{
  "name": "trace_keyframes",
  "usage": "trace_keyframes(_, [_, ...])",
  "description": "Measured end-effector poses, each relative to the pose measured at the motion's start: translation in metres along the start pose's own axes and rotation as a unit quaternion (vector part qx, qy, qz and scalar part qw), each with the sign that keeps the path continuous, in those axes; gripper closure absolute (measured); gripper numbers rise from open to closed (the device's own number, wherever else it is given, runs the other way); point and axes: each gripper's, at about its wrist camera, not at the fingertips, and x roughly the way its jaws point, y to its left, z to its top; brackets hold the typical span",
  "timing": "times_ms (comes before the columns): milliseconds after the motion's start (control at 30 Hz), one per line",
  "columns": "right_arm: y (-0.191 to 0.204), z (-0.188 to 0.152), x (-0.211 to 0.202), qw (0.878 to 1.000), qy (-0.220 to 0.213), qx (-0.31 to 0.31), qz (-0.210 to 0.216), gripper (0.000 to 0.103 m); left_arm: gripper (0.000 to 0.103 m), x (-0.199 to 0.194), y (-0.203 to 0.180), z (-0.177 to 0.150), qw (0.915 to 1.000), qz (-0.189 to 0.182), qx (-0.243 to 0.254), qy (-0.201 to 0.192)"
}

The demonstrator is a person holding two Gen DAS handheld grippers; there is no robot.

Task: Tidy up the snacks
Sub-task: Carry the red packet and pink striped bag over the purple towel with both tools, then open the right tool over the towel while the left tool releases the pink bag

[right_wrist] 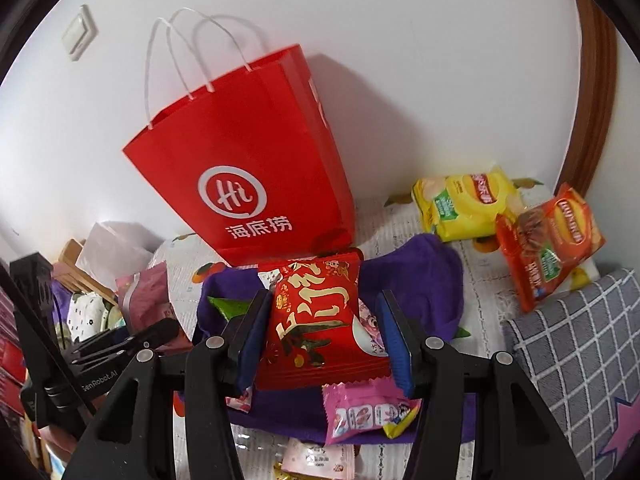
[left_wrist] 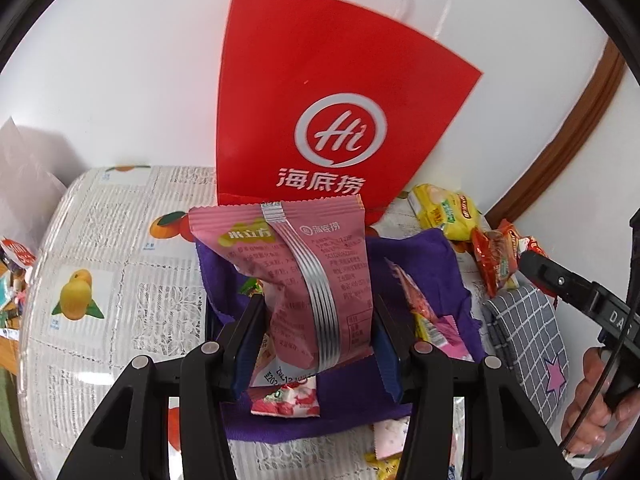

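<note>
My left gripper [left_wrist: 318,304] is shut on a pink snack packet [left_wrist: 280,248] with a silver seam, held upright between the blue pads. My right gripper [right_wrist: 325,300] is shut on a red snack packet [right_wrist: 320,280] with gold characters. Both hang over a purple cloth [right_wrist: 420,280] strewn with small snack packets [right_wrist: 360,412]. Just behind the cloth a red paper bag [right_wrist: 248,152] with white handles stands against the wall, its mouth upward. In the right wrist view the left gripper [right_wrist: 120,344] shows at the left edge with the pink packet [right_wrist: 140,300].
A yellow packet [right_wrist: 464,204] and an orange packet [right_wrist: 552,240] lie right of the bag. A grey checked cushion [right_wrist: 580,340] lies at the right. The tablecloth [left_wrist: 120,280] has fruit prints. A hand [left_wrist: 592,400] grips the right tool. Clutter sits past the table's left edge.
</note>
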Motion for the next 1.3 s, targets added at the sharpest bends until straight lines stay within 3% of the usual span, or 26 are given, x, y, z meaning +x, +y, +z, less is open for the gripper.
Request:
trace_keyframes(400, [-0.042,-0.005,0.055,0.997,0.064,0.034,-0.030,0.050,0.055,0.024,0.023,0.005,0.9995,0.016,-0.015,0.021])
trace_keyframes(800, [-0.059,-0.018,0.103,0.987,0.146,0.056,-0.035,0.050,0.055,0.045,0.008,-0.001,0.9990,0.009,-0.001,0.043])
trace_keyframes(933, [-0.063,-0.022,0.114,0.984,0.159,0.060,-0.061,0.050,0.055,0.049,0.005,-0.004,0.9987,0.010,0.001,0.049])
trace_keyframes(1300, [-0.061,-0.029,0.130,0.977,0.199,0.067,-0.034,0.046,0.055,0.049,0.005,-0.005,0.9986,0.004,-0.006,0.053])
